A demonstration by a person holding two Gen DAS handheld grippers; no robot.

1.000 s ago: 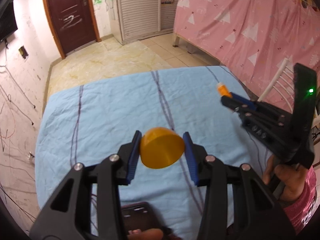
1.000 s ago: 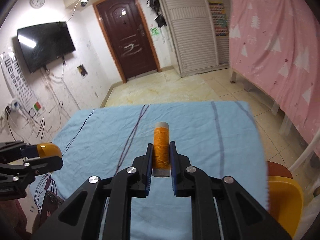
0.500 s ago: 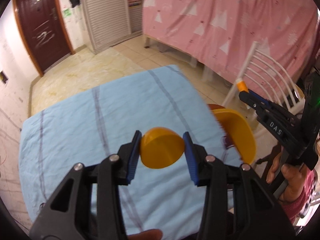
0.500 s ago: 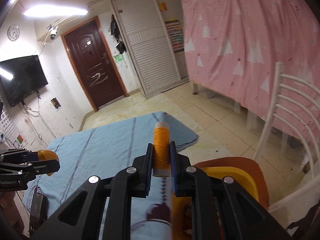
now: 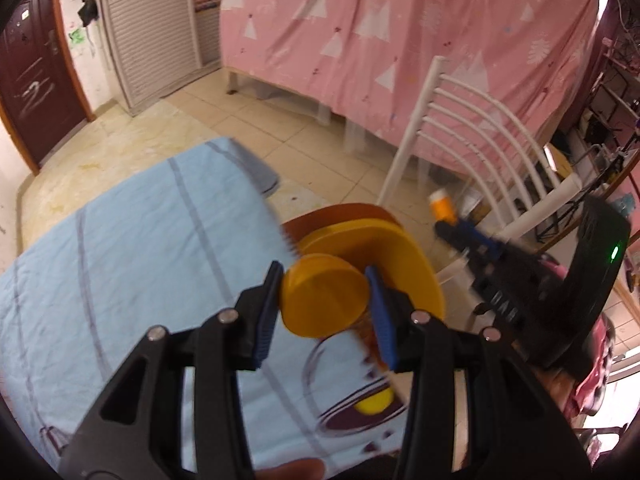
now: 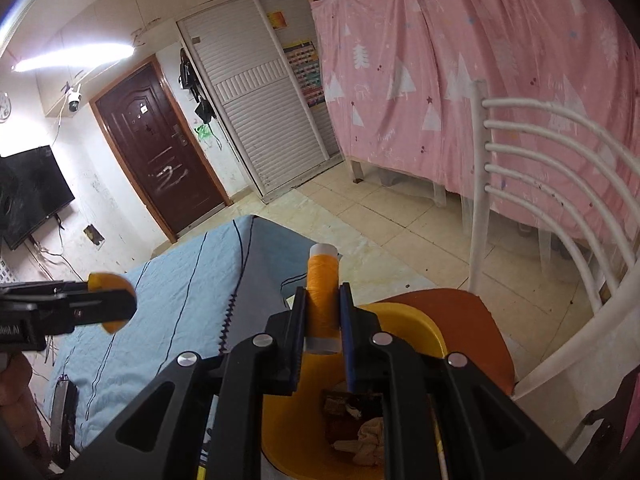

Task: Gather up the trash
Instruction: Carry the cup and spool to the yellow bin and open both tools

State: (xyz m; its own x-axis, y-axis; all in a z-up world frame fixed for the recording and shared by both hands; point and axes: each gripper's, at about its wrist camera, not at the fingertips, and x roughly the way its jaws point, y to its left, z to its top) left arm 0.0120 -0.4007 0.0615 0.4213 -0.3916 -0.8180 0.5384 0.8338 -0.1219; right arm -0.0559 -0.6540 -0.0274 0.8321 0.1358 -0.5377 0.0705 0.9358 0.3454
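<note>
Trash bin point(image 6: 416, 332), yellow, stands on the orange chair seat point(image 6: 472, 312) off the table's right edge, scraps already inside. My right claw point(image 6: 323, 320) grips a thread spool point(image 6: 322, 280) above it; my left claw point(image 5: 326, 300) grips a yellow lid point(image 5: 324, 300) near its rim. I judge both drops remain.

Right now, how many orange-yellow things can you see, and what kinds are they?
Lid in the left gripper: 1
Thread spool in the right gripper: 1
Yellow bin: 1
Orange chair seat: 1
Total: 4

Pink curtain point(image 6: 460, 80), white chair point(image 6: 560, 184), brown door point(image 6: 156, 152), tiled floor point(image 6: 400, 232).
</note>
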